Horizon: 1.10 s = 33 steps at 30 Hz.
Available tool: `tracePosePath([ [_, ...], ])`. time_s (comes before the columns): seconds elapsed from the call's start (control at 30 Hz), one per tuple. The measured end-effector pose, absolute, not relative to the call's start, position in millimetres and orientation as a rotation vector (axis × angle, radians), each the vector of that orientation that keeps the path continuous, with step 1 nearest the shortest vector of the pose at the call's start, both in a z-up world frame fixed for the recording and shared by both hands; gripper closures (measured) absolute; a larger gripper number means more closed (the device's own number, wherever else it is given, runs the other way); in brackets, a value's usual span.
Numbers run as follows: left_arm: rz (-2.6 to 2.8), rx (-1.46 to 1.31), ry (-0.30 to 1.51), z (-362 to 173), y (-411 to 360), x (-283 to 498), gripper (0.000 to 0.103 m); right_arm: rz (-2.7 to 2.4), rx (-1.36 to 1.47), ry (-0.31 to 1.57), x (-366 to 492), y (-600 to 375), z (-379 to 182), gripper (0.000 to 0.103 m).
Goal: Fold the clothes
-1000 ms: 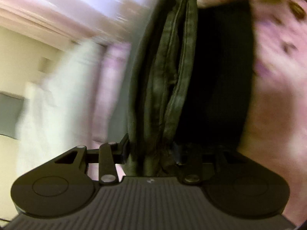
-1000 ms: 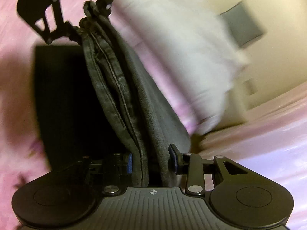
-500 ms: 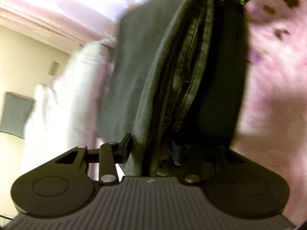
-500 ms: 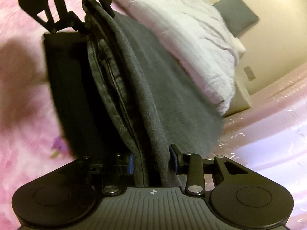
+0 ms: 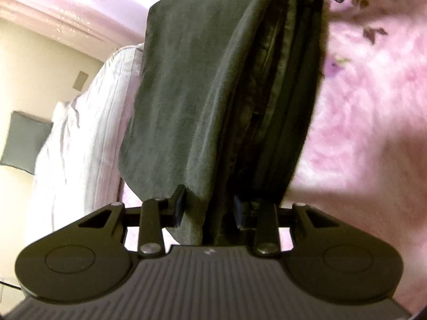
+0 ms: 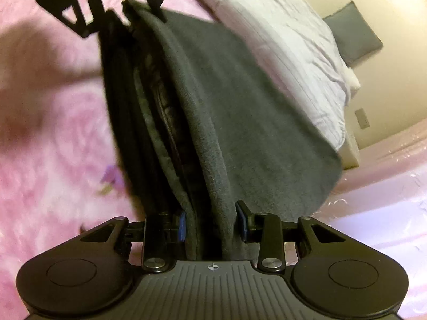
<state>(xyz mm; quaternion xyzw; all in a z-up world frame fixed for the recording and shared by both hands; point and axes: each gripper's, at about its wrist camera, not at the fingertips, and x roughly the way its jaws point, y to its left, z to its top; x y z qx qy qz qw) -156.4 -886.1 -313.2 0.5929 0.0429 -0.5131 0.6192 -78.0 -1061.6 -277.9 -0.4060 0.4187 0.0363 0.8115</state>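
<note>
Dark garment held up between two claws

The left claw [image 5: 208, 208] and right claw [image 6: 210, 222] each gripped the soft, fairly heavy grey garment [image 6: 240, 101] by its folded edge, above the pink bed [image 6: 48, 144]; it probably sags between them.

I hold a dark grey garment [image 5: 186, 101] stretched taut above the pink bedspread, its gathered layers bunched into a thick folded edge. One broad panel of the cloth [image 6: 240, 112] hangs off that edge, smooth and flat.
</note>
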Motion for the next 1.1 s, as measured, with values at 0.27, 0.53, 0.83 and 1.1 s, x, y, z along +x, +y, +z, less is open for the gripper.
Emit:
tracePosePath([
  [0.27,-1.162,1.326,0.143,-306,-861,-167,0.063,0.047,-0.865,0.908,-85,-1061,-276,0.058],
  [0.53,-1.152,1.003,0.342,-246,-826,-140,0.062,0.022,-0.585,0.918,-110,-1054,-222,0.045],
  [0.83,-1.167,0.773,0.552,-230,-873,-108,0.062,-0.071,0.041,0.939,-78,-1104,-213,0.061],
  [1.1,-1.167,0.774,0.629,-251,-875,-105,0.062,-0.069,0.054,0.96,-85,-1105,-234,0.061],
])
